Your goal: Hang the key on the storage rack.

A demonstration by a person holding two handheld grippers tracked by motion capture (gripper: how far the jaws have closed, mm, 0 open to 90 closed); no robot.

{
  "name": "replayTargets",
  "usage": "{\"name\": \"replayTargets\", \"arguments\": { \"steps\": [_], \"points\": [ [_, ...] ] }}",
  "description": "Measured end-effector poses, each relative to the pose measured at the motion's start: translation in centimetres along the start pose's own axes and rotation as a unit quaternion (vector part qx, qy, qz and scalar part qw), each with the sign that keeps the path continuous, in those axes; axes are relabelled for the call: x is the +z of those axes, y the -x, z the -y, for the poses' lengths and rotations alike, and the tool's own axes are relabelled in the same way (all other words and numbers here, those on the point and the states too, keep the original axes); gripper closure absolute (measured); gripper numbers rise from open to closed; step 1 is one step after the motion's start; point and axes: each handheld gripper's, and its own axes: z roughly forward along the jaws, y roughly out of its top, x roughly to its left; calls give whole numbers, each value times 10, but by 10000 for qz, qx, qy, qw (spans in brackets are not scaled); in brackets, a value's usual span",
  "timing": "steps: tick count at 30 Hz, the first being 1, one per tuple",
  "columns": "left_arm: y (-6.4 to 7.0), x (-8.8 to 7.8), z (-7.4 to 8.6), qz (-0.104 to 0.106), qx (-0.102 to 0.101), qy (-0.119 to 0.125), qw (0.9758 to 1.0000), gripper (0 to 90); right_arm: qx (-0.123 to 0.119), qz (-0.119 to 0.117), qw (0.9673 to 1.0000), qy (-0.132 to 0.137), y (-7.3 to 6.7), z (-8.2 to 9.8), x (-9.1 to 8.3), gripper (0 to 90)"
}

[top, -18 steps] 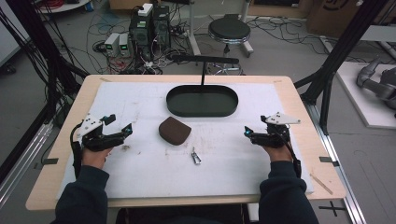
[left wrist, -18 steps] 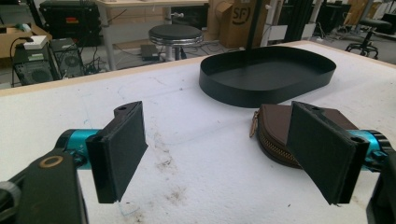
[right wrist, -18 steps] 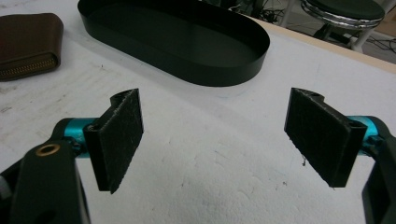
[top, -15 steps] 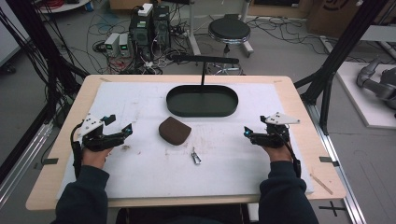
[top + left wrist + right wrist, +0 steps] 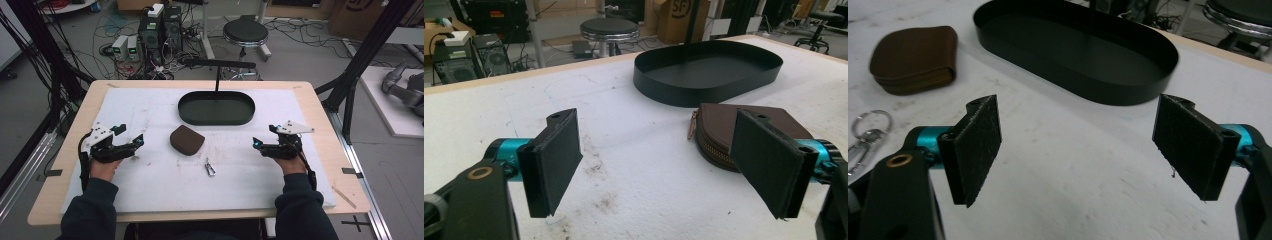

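Both pairs of jaws stand wide apart with nothing between the pads: the left gripper hovers over the left part of the white mat, the right gripper over the right part, and neither touches anything. Between them, a little nearer the left one, lies a brown leather pouch flat on the mat, just in front of the black oval tray but apart from it. The left gripper view shows the pouch with a brass zip running round its curved edge and a small pull at the end; the right gripper view shows the pouch from its folded, thicker side. It looks light and soft, likely to give under the pads, and its smooth leather may slide somewhat on the mat, so a firm pinch across the two broad faces, near the middle and clear of the zip, seems the safest hold. A small metal key ring with a clasp lies nearer the person, apart from the pouch; it looks thin, hard and low, so awkward to pinch. Behind the table a cardboard box carries large letters that read roughly "SF"; no other writing can be made out.
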Motion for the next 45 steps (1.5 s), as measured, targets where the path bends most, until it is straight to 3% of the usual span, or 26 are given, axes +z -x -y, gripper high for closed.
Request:
{"name": "replayTargets", "arguments": {
  "steps": [1, 2, 3, 6, 7, 12, 13, 14, 15, 16, 18, 20, 23, 27, 33, 36, 45],
  "points": [
    [1, 0, 0, 3, -5, 9, 10000, 207, 0, 0, 10000, 0, 0, 0, 0, 198],
    [1, 0, 0, 6, -10, 16, 10000, 207, -80, -235, 9997, 43, -9, -3, 5, 197],
    [2, 0, 0, 21, 10, 12, 10000, 207, -80, -235, 9997, 43, -9, -3, 5, 197],
    [2, -1, 0, 44, 46, -20, 10000, 210, -219, -542, 9983, -67, -34, -9, 20, 197],
    [2, -1, 0, 44, 46, -20, 10000, 210, -219, -542, 9983, -67, -34, -9, 20, 197],
    [3, 0, 1, 54, 48, -50, 10000, 212, -550, -1331, 9894, -211, -72, -14, 41, 201],
    [3, 0, 1, 52, 25, -42, 10000, 212, -550, -1331, 9894, -211, -72, -14, 41, 201],
    [2, 1, 1, 48, 37, -56, 10000, 212, -583, -1510, 9863, -326, -85, -14, 49, 279],
    [2, 1, 1, 48, 37, -56, 10000, 212, -583, -1510, 9863, -326, -85, -14, 49, 279],
    [2, 1, 1, 42, 37, -80, 10000, 213, -582, -1683, 9832, -402, -95, -13, 56, 307],
    [2, 1, 2, 52, 38, -86, 9999, 213, -640, -1770, 9808, -521, -103, -12, 63, 314],
    [2, 1, 2, 52, 34, -87, 9999, 214, -683, -1793, 9797, -573, -106, -11, 66, 343],
    [1, 2, 2, 49, 24, -98, 9999, 216, -830, -1866, 9754, -831, -115, -7, 75, 418],
    [1, 1, 3, 50, 41, -131, 9999, 217, -1098, -1811, 9692, -1253, -120, -5, 81, 627],
    [1, 0, 3, 43, 46, -134, 9999, 218, -1223, -1707, 9676, -1404, -117, -5, 78, 835],
    [1, 1, 3, 49, 42, -134, 9999, 218, -1270, -1667, 9666, -1475, -116, -5, 78, 884],
    [1, 2, 3, 58, 28, -150, 9999, 219, -1268, -1662, 9659, -1527, -115, -6, 78, 889]
  ]
}}
